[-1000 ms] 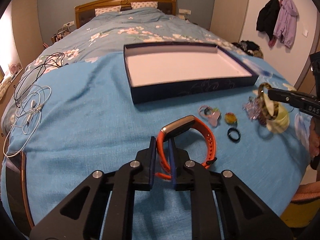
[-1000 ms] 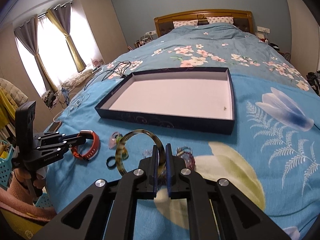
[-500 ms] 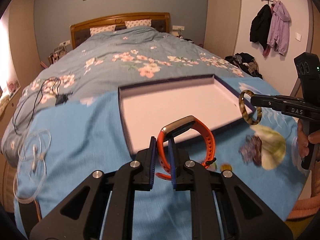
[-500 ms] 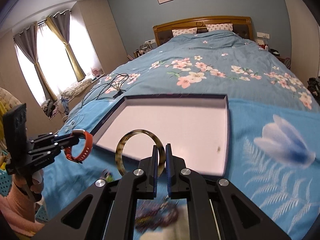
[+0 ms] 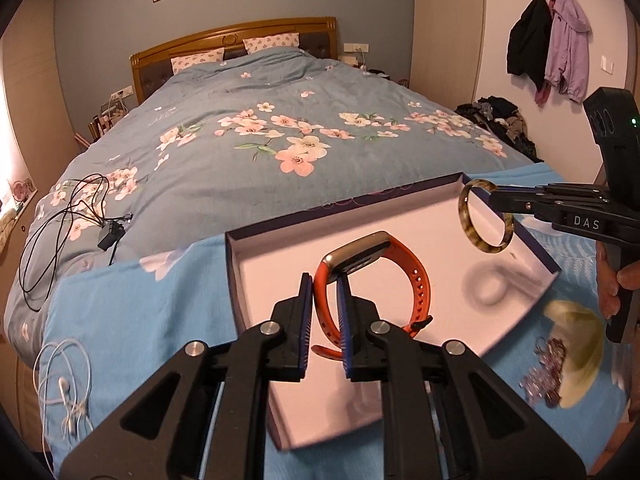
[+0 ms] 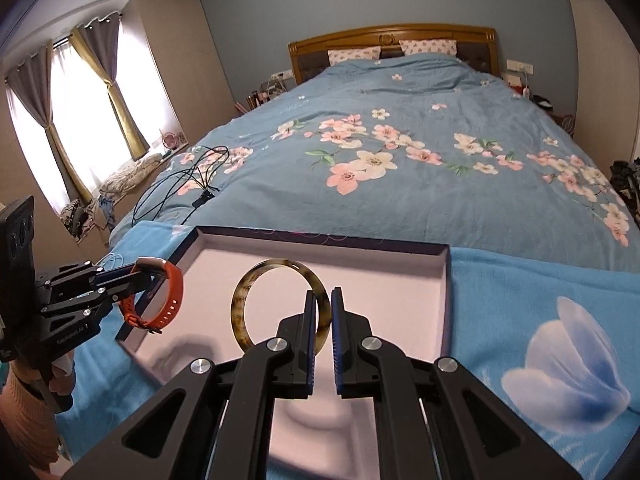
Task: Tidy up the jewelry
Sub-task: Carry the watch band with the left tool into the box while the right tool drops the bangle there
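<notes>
My left tool (image 5: 325, 294) is clamped on the orange rubbery watch band (image 5: 372, 276), holding it above the shallow white-lined box (image 5: 280, 268) near its left edge. My right tool (image 6: 321, 314) pinches a glossy tortoiseshell bangle (image 6: 244, 304) upright over the box on the bed (image 6: 400, 128).

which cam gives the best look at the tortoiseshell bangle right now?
Right wrist view. The tortoiseshell bangle sits near centre and large, almost its full ring visible, pinched by the right hand-held gripper over the tray. The left wrist view shows it smaller, near the right edge, at an angle.
</notes>
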`<state>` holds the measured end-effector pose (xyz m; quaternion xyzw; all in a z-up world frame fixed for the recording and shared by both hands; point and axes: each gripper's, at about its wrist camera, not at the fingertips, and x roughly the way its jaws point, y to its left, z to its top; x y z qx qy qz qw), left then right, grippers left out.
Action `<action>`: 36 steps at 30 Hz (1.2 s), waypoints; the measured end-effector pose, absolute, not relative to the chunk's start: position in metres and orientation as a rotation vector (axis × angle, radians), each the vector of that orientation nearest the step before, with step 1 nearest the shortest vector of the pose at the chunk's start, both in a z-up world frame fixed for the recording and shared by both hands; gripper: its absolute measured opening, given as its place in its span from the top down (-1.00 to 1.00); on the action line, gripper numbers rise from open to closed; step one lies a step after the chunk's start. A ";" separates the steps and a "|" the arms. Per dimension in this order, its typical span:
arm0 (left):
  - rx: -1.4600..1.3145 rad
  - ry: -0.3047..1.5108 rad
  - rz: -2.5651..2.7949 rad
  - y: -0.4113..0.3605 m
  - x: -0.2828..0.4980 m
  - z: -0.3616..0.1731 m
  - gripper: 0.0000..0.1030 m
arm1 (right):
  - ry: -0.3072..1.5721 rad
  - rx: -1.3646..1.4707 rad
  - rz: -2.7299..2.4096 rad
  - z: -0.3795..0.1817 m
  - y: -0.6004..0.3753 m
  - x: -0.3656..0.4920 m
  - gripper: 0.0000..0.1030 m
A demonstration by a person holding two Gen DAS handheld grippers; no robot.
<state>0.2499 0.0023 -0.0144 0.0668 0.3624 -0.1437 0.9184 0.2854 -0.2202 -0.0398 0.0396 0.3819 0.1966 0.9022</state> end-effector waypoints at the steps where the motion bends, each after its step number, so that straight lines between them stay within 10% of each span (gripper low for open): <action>1: 0.139 0.753 -0.299 0.000 0.256 -0.016 0.76 | 0.797 0.080 0.402 -0.042 -0.219 0.290 0.89; 27: 0.181 0.948 -0.257 -0.024 0.358 -0.066 0.75 | 0.986 0.069 0.281 -0.081 -0.202 0.359 0.84; 36: 0.148 0.903 -0.192 -0.009 0.357 -0.058 0.34 | 0.869 0.068 0.301 -0.058 -0.206 0.328 0.53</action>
